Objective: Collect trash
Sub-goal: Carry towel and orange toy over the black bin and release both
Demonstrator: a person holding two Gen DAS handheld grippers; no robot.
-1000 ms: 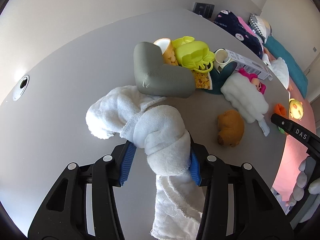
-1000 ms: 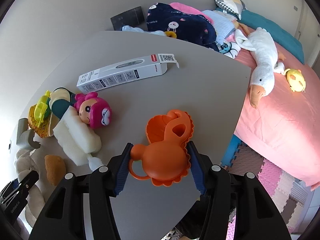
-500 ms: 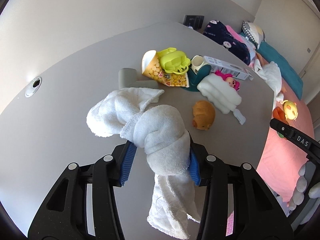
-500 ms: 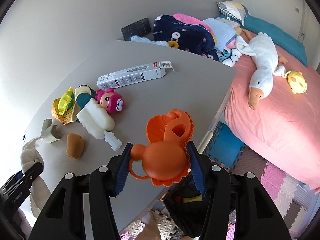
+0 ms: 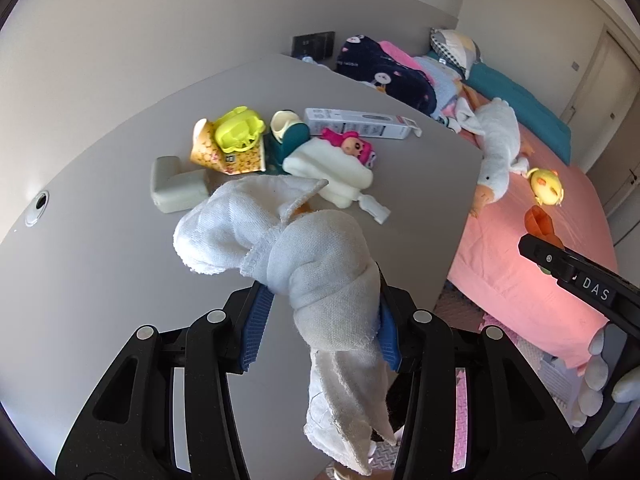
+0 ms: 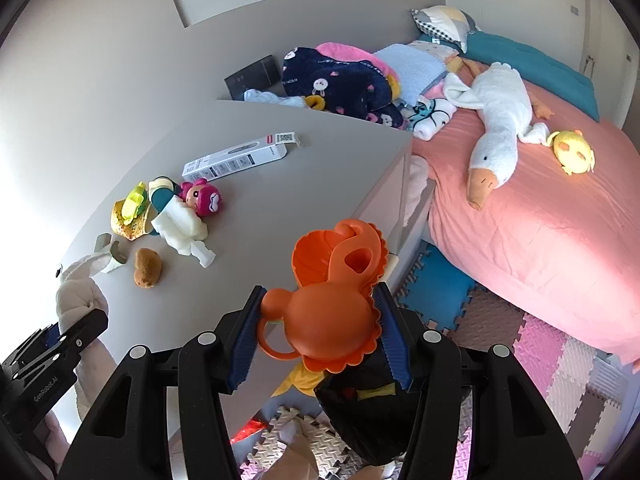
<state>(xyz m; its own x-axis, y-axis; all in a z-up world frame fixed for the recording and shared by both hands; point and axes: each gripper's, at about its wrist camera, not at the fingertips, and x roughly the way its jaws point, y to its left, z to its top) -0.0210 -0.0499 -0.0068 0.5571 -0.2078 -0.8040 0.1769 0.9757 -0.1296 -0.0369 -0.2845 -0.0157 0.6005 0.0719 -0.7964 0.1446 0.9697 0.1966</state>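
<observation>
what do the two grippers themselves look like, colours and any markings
Both are matte black plastic with triangular cut-outs and round silver screw heads. The left gripper and right gripper each carry ribbed blue pads inside the fingers. Seen from the other camera, the right one's side reads "DAS" in white, the left one's "GenRobot.AI". No cables or sleeves show.

Left tongs (image 5: 320, 322) clamp knotted white cloth (image 5: 304, 256) above grey table (image 5: 100, 264); tail hangs.
</observation>
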